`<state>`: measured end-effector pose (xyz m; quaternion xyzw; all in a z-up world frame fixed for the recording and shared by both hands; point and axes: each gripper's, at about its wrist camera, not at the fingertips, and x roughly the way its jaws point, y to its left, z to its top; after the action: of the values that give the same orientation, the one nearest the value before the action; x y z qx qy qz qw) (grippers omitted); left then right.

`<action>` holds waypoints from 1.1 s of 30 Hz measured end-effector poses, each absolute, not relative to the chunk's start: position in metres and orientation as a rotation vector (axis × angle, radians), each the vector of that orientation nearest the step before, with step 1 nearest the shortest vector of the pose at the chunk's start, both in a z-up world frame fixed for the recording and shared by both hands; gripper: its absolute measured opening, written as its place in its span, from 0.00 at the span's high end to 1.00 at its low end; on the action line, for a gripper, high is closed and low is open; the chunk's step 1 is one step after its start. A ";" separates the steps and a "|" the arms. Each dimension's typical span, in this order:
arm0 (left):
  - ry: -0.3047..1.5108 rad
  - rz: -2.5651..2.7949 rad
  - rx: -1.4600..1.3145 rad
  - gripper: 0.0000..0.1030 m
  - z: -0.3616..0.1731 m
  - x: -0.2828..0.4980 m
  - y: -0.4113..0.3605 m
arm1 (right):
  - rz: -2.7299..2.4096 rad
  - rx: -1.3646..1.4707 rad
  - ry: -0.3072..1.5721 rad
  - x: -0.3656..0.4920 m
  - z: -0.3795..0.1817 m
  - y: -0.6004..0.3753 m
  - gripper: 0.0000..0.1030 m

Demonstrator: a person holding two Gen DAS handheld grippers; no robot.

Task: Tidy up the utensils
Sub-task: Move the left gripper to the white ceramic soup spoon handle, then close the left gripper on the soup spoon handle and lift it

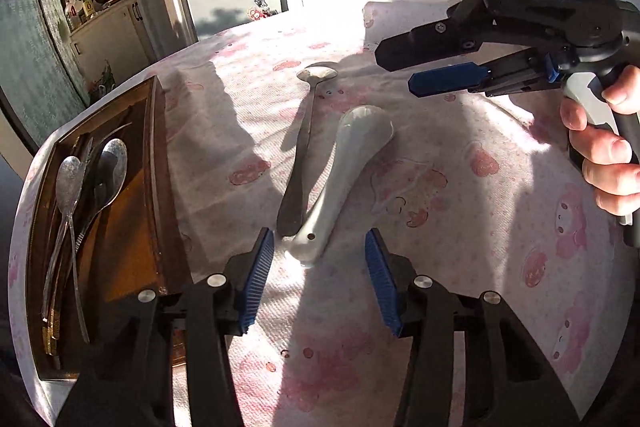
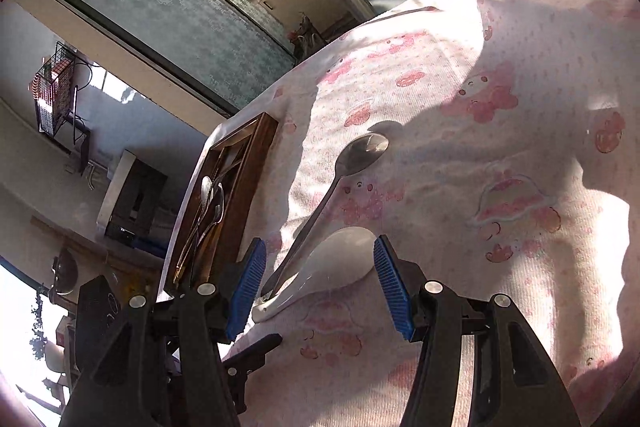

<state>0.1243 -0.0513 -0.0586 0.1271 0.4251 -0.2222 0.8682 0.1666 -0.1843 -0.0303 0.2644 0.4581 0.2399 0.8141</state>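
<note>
**Two spoons on the cloth, both grippers spread wide**

While sunlight and hard shadows fall across a table covered in a pink cartoon-print tablecloth [image 1: 460, 187], two spoons lie loose near its middle. A white ceramic spoon [image 1: 340, 179] rests bowl-down, its handle end pointing toward the left gripper [image 1: 319, 279]. A metal spoon [image 1: 306, 143] lies just beside it on the left, their handle ends touching or nearly so.

The left gripper hovers low over the cloth with its blue-padded jaws spread wide and nothing between them; the ceramic spoon's handle tip sits just ahead of the gap.

The right gripper [image 2: 318, 285] is also wide apart and holds nothing. In its own view the bowl of the ceramic spoon [image 2: 332, 263] lies between its fingers, untouched. From the left view it comes in from the upper right, held by a bare hand [image 1: 604, 147].

At the table's left edge sits a dark wooden tray [image 1: 156, 187], holding several metal utensils [image 1: 88, 179], spoons among them, lying lengthwise.
</note>
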 end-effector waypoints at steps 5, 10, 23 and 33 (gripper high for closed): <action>0.888 -0.478 0.268 0.81 -0.057 0.121 -0.060 | 0.526 0.616 1.000 0.164 -0.038 -0.187 0.45; 0.927 -0.491 0.130 0.81 -0.057 0.133 -0.051 | 0.545 0.661 1.036 0.161 -0.045 -0.179 0.45; 0.984 -0.514 -0.111 0.85 -0.058 0.143 -0.030 | 0.477 0.760 1.011 0.179 -0.059 -0.157 0.46; 0.945 -0.497 0.017 0.84 -0.056 0.133 -0.047 | 0.528 0.924 0.994 0.191 -0.073 -0.158 0.69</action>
<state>0.1330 -0.0468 -0.0558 0.0081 0.4504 -0.2366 0.8609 0.1913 -0.1576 -0.0732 0.4221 0.4544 0.2411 0.7465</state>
